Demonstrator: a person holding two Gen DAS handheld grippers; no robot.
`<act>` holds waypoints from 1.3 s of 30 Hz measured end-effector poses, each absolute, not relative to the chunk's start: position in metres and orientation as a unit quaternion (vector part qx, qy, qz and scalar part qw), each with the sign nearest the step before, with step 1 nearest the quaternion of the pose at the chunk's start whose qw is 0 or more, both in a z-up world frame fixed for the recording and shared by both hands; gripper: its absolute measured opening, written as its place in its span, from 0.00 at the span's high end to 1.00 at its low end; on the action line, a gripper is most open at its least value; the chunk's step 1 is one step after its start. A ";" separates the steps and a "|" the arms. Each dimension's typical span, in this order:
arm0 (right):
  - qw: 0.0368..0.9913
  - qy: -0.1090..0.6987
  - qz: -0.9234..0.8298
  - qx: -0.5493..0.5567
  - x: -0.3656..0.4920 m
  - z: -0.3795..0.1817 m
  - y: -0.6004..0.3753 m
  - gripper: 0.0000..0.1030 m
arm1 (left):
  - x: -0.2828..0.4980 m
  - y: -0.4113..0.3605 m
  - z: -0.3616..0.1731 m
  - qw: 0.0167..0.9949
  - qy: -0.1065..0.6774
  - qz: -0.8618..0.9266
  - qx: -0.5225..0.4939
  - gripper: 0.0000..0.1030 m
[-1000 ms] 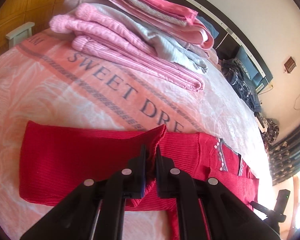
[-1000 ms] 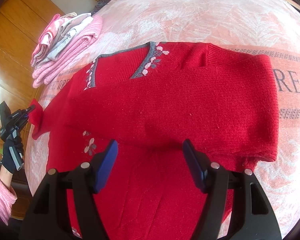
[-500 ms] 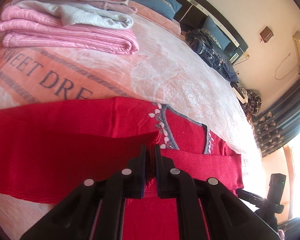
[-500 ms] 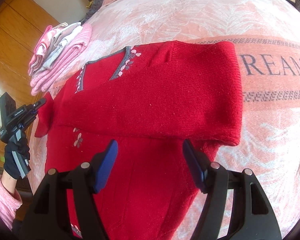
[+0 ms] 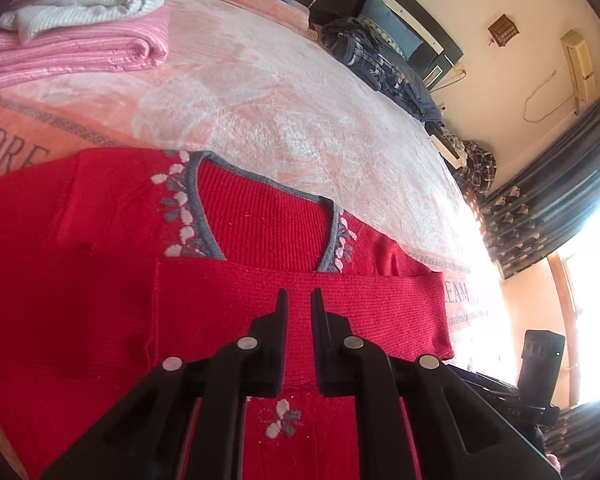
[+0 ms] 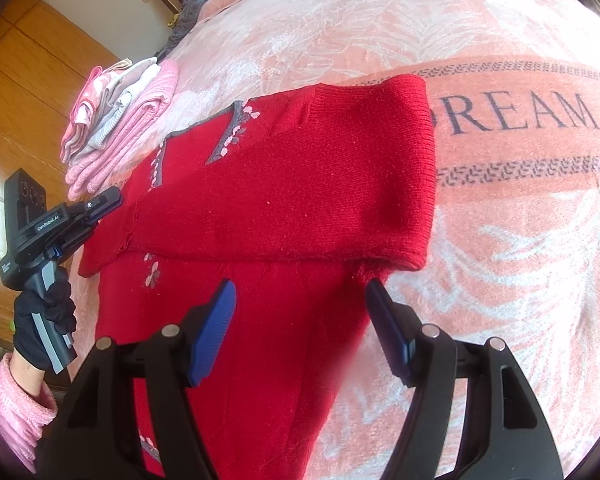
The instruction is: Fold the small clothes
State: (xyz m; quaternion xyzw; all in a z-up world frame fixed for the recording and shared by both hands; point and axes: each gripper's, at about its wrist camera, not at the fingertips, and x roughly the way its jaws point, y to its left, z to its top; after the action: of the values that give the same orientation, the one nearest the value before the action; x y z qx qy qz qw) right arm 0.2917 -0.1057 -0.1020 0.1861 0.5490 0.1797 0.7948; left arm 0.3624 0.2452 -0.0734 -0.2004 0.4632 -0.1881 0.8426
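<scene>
Red sweater (image 5: 260, 320) flat on bed (image 5: 300, 120), sleeves folded across chest, directly ahead of both grippers. Left gripper (image 5: 299, 300) nearly closed over the sleeve, a narrow gap showing, nothing clearly pinched. Right gripper (image 6: 300, 300) wide open above the body. Folded pile (image 6: 120, 120) beyond, to the left.

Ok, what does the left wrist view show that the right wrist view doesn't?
Only the left wrist view shows the heap of dark clothes at the far side of the bed and the curtains. Only the right wrist view shows the gloved hand holding the left gripper, and the open right gripper. Both show the red sweater with a sleeve folded across and the pink folded stack.
</scene>
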 end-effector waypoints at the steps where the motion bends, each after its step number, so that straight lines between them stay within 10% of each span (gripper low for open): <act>1: 0.793 0.549 0.184 0.192 0.293 -0.101 -0.103 0.35 | 0.362 0.253 -0.071 0.845 0.464 -0.180 -0.195 0.84; 8: 0.788 0.550 0.222 0.164 0.306 -0.086 -0.044 0.35 | 0.359 0.363 -0.069 0.863 0.473 -0.074 -0.164 0.56; 29: 0.729 0.597 0.310 0.127 0.363 -0.107 0.179 0.44 | 0.329 0.501 -0.107 0.860 0.464 -0.044 -0.205 0.39; 35: 0.726 0.593 0.320 0.141 0.370 -0.111 0.190 0.60 | 0.328 0.530 -0.099 0.867 0.433 -0.002 -0.247 0.39; 39: 0.732 0.587 0.327 0.111 0.363 -0.114 0.203 0.98 | 0.328 0.535 -0.100 0.865 0.432 0.010 -0.255 0.39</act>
State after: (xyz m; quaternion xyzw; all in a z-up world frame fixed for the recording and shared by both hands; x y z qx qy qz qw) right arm 0.3634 0.2029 -0.1145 0.1115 0.5872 0.3267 0.7322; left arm 0.3277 0.5354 -0.1001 -0.2554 0.4322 0.0099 0.8648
